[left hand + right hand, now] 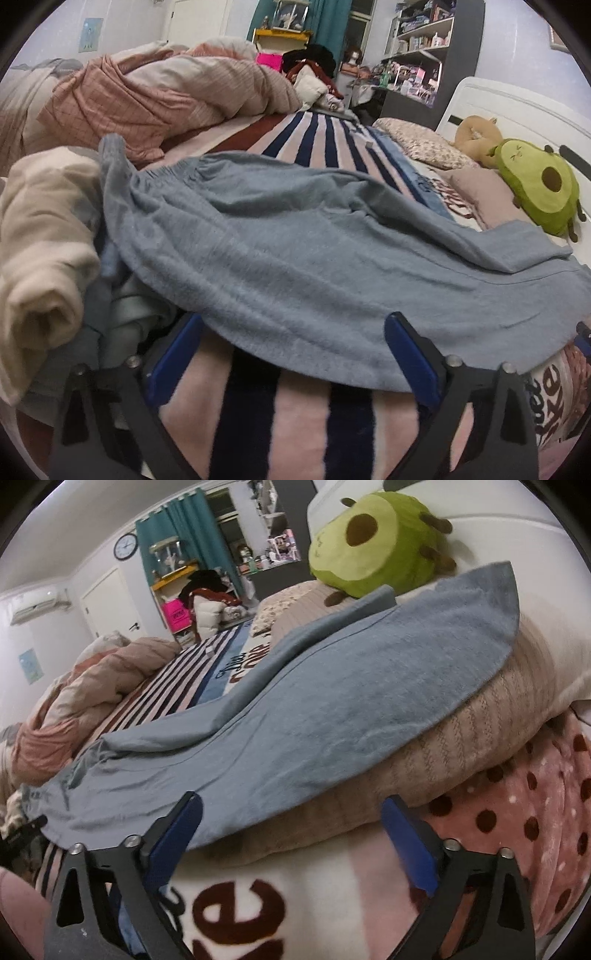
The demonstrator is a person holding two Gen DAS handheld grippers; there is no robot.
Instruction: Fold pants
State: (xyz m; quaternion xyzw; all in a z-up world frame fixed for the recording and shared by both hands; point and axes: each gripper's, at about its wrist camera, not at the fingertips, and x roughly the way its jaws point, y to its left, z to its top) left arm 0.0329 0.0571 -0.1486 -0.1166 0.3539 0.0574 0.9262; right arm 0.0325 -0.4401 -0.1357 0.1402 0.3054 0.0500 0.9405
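Matt grey-blue knit pants [295,251], fuzzy blanket [303,424]

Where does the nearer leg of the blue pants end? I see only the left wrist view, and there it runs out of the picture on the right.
Observer: In the right wrist view the pants end up on a beige ribbed pillow, with the hem close below the avocado plush.
Operator: Do the right tongs already hold the cloth?
Observer: No. The right tongs stand wide open at the near edge of the pants, and nothing is gripped between the pads.
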